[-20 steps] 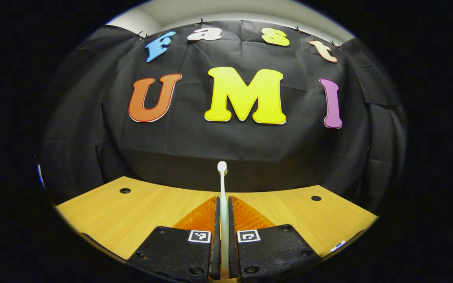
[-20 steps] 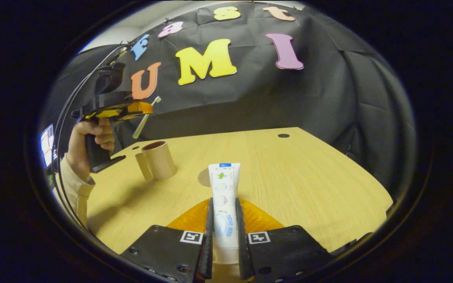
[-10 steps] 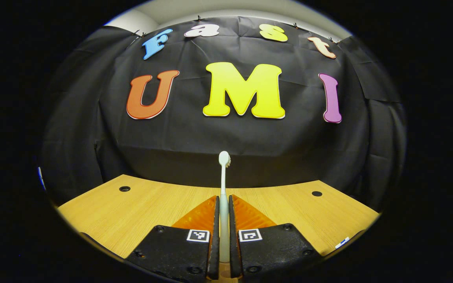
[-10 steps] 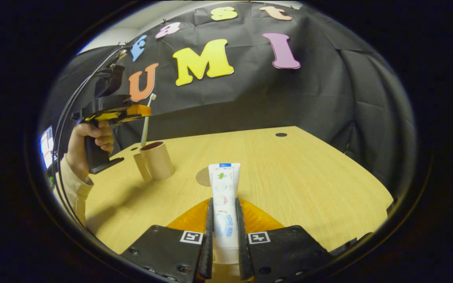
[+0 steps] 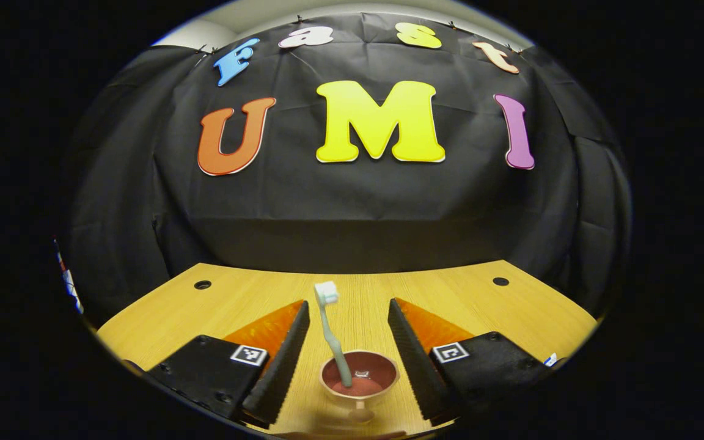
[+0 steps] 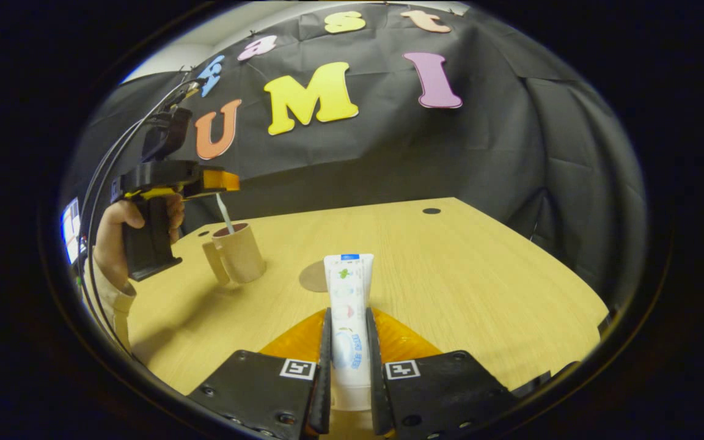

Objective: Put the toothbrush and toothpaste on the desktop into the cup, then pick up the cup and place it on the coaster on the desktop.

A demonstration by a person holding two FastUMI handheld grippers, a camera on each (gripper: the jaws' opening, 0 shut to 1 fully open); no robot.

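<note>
surface: light wooden desktop | on it: tan cup, handle toward viewer | round coaster just beside cup, apart

The pale wood-grain laminate surface looks smooth with a soft sheen. The tan cylindrical cup has a matt outside, and in the left gripper view its reddish-brown inside looks glossy. The slim white plastic toothbrush looks smooth. The white printed toothpaste tube has a slick plastic skin. The round brown coaster looks flat and matt. The black cloth wall is creased and dull.
</note>
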